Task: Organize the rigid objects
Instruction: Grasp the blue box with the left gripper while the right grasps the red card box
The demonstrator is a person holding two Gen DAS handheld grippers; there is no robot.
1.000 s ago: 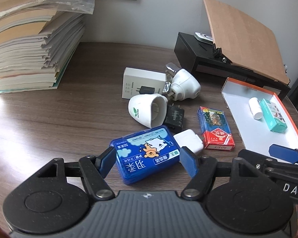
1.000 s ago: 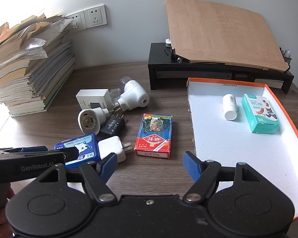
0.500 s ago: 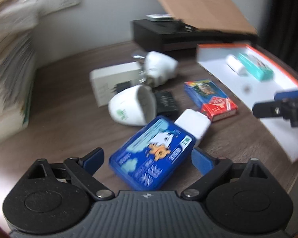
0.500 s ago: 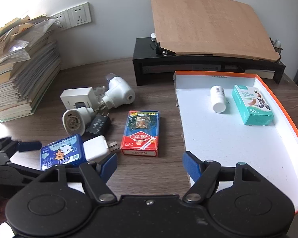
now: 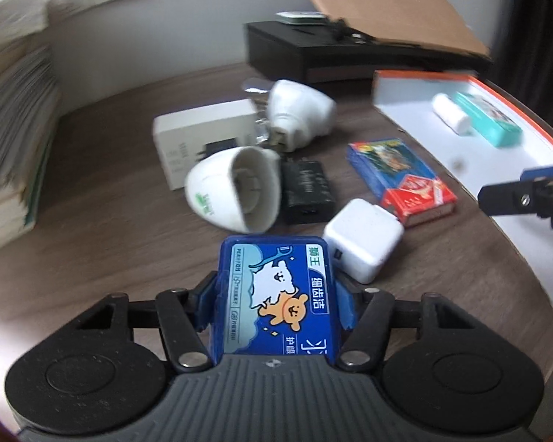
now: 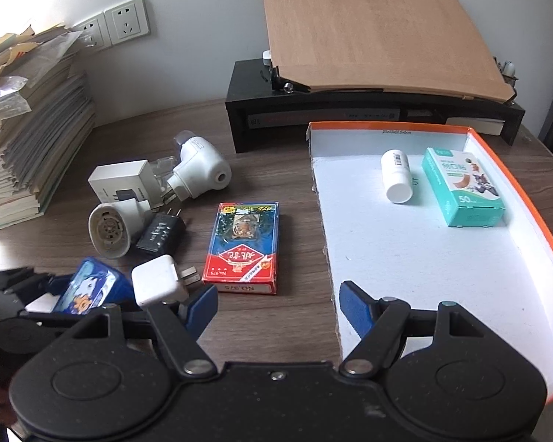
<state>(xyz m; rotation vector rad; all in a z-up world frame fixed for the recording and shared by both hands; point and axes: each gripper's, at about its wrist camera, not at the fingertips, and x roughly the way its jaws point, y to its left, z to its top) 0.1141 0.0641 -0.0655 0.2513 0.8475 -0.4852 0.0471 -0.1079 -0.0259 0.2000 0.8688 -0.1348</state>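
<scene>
Left gripper [image 5: 276, 304] clamped on blue case [image 5: 276, 302], low over table beside white charger [image 5: 363, 239]. Right gripper [image 6: 278, 304] wide open, empty. Risk: smooth case slips (shallow-looking hold) before tray [image 6: 527, 199].

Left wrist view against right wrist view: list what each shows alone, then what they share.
Left wrist only: the left gripper shut on the blue case, its cartoon label readable.
Right wrist only: the right gripper open and holding nothing.
Both: white cube charger, card pack, orange-rimmed tray holding a white bottle and teal box.
</scene>
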